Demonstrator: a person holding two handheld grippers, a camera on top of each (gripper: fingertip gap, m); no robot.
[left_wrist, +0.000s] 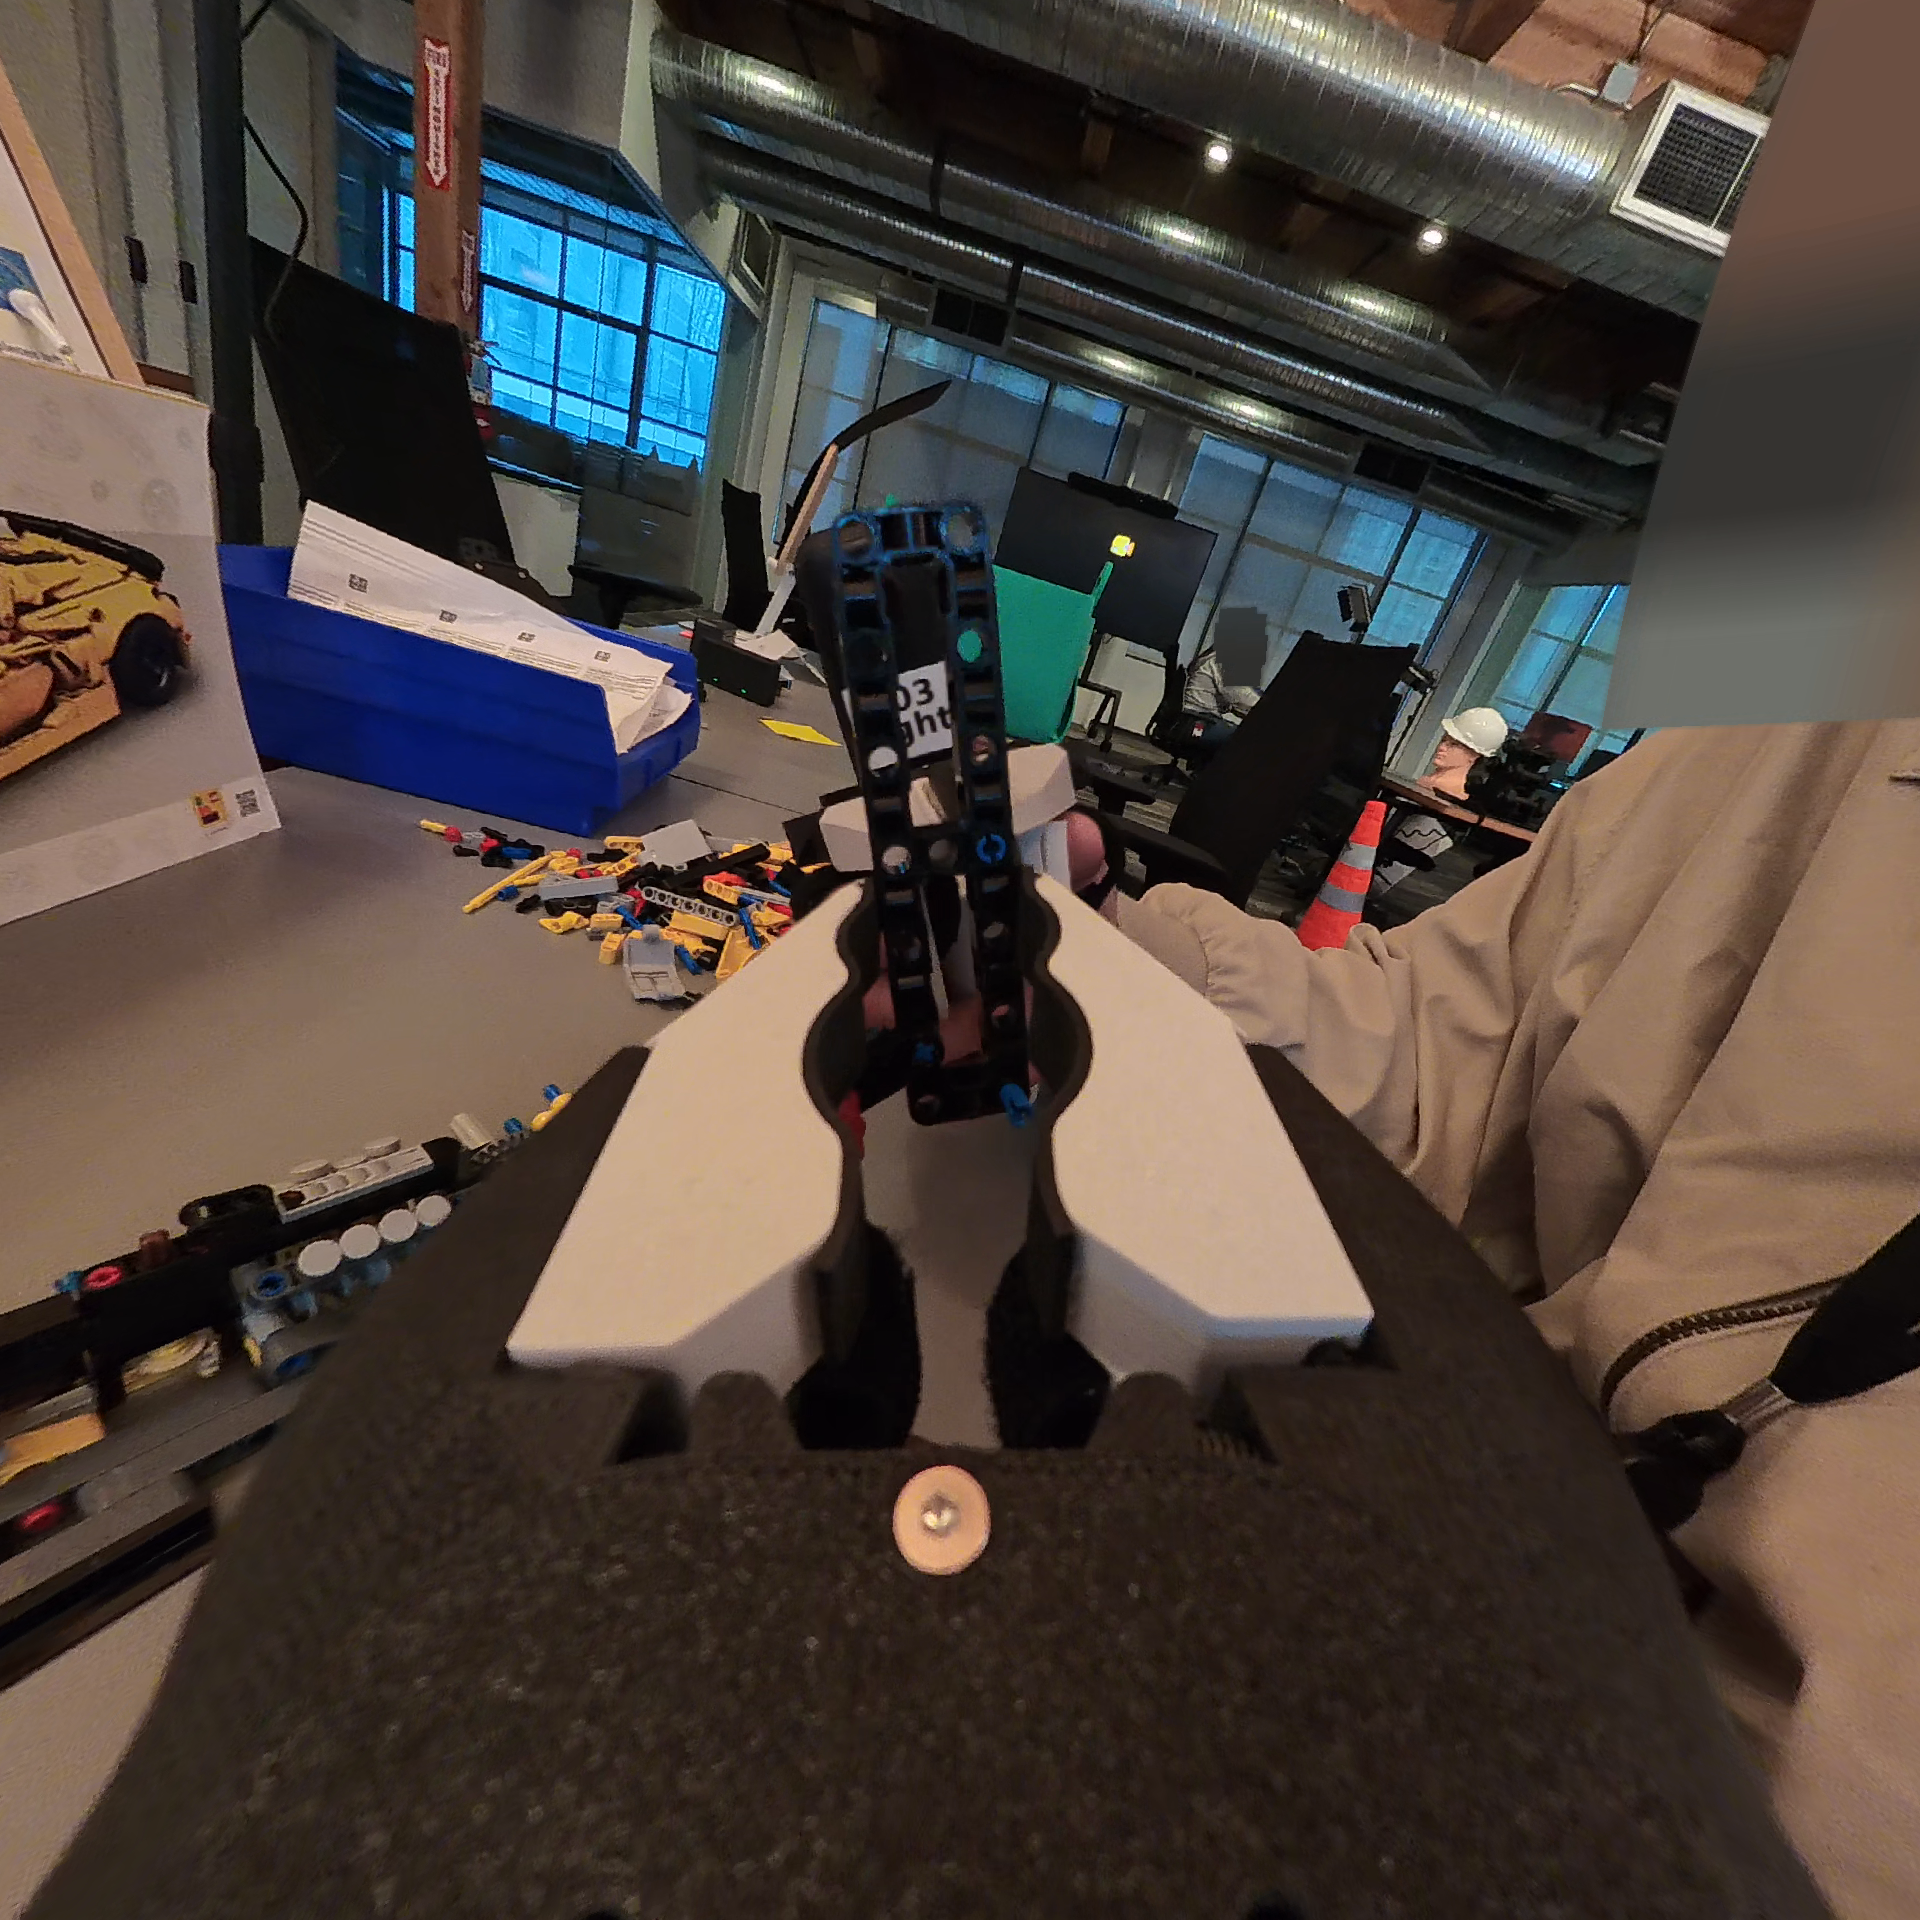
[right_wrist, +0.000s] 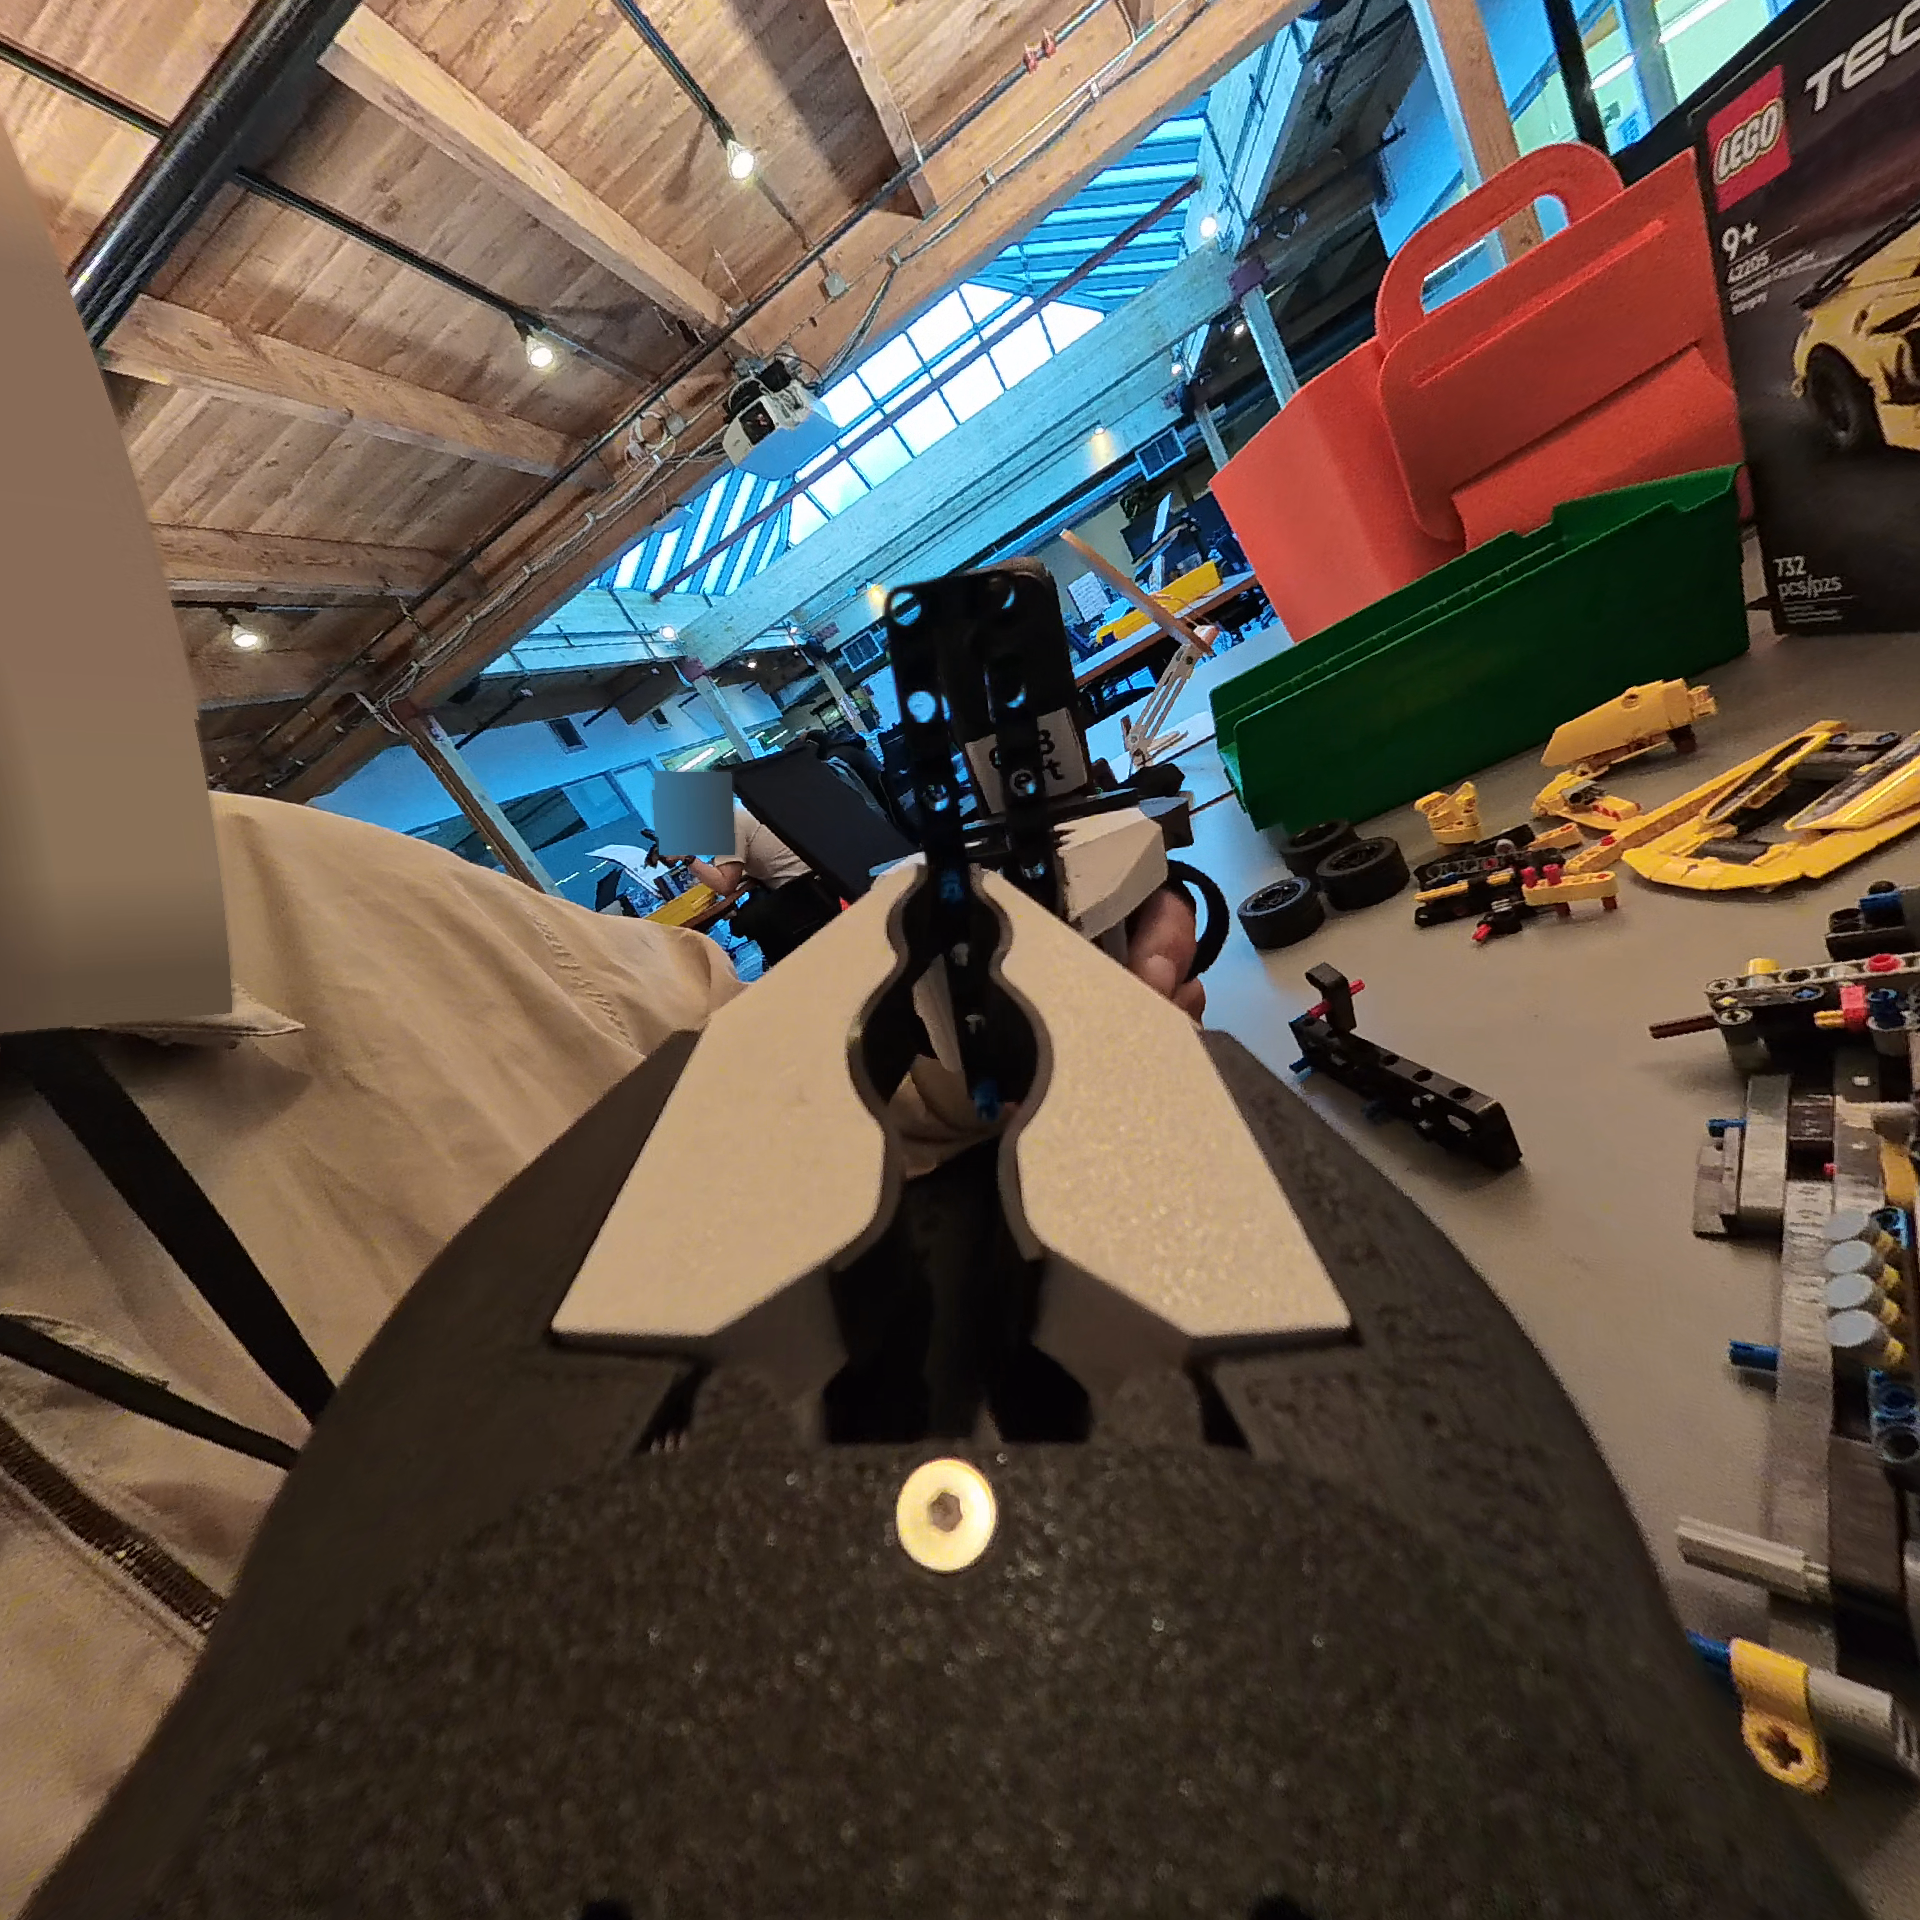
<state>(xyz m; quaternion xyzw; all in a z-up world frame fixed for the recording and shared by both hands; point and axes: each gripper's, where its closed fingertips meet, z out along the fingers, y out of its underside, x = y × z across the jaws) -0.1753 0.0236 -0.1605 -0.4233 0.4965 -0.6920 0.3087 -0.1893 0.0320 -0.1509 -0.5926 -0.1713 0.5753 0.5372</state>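
Observation:
My left gripper (left_wrist: 945, 904) is shut on the lower part of a long black hole-studded frame (left_wrist: 896, 790) with blue pins and holds it upright above the grey table (left_wrist: 312, 997). My right gripper (right_wrist: 951, 883) is shut on the same frame (right_wrist: 920, 707), seen edge-on, with its fingertips pinched on one side beam. Each gripper shows behind the frame in the other's view: the right gripper in the left wrist view (left_wrist: 1049, 784), the left gripper in the right wrist view (right_wrist: 1117, 862). A person's hand and beige sleeve (left_wrist: 1558, 987) are close by.
A blue bin with papers (left_wrist: 436, 696), a pile of loose pieces (left_wrist: 644, 904) and a part-built model (left_wrist: 260, 1268) lie to the left. A green bin (right_wrist: 1486, 686), orange case (right_wrist: 1507, 395), black wheels (right_wrist: 1320, 873), yellow panels (right_wrist: 1766, 800) and a black beam (right_wrist: 1403, 1091) lie to the right. My two grippers' fingertips are within a few centimetres of each other.

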